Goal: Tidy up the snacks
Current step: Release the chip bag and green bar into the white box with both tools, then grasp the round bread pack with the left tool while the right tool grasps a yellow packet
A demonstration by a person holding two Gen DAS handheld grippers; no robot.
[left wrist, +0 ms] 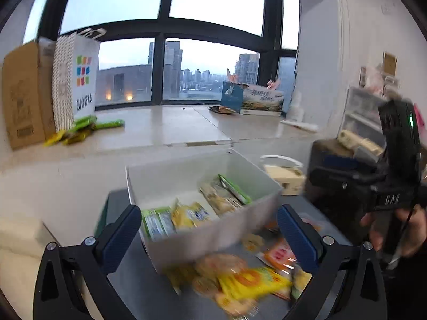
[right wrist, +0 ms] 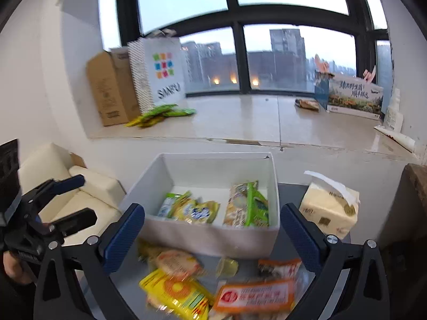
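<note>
— Are your grippers holding anything?
— No. My left gripper (left wrist: 209, 236) and right gripper (right wrist: 212, 236) both gape wide, empty.
— Where are the snacks?
— Some packets (right wrist: 192, 209) lie inside the white box (right wrist: 213, 236); loose packets (right wrist: 176, 293) sit on the grey table (right wrist: 240, 260) just before that box.

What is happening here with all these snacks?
A person holds a gripper in each hand and is sorting snacks into a white box. Several packets already lie inside; more wait loose on the table in front. The left gripper and right gripper are both open and empty.
</note>
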